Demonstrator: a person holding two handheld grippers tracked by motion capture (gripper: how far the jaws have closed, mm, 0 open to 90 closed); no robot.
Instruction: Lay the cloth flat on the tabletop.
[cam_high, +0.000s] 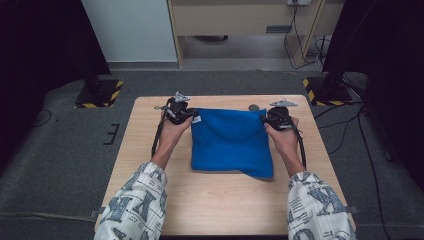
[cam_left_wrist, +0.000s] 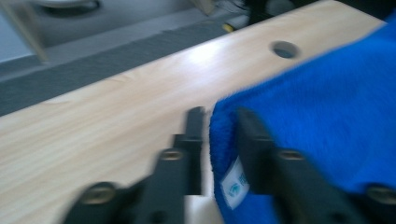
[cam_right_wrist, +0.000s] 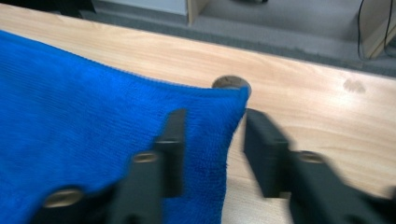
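Observation:
A folded blue cloth (cam_high: 230, 137) lies flat on the wooden table (cam_high: 220, 200), its near right corner sticking out a little. My left gripper (cam_high: 192, 118) is at the cloth's far left corner. In the left gripper view the jaws of the left gripper (cam_left_wrist: 220, 123) straddle the thick edge of the blue cloth (cam_left_wrist: 327, 102) beside a white label (cam_left_wrist: 233, 184), with a thin gap on one side. My right gripper (cam_high: 263, 119) is at the far right corner. There the right gripper (cam_right_wrist: 215, 126) stands open around the corner of the blue cloth (cam_right_wrist: 84, 116).
A round hole (cam_high: 254, 107) in the table sits just beyond the cloth's far right corner. Bare wood surrounds the cloth on all sides. Grey floor, black stands with yellow stripes (cam_high: 100, 92) and a wooden cabinet lie beyond the far edge.

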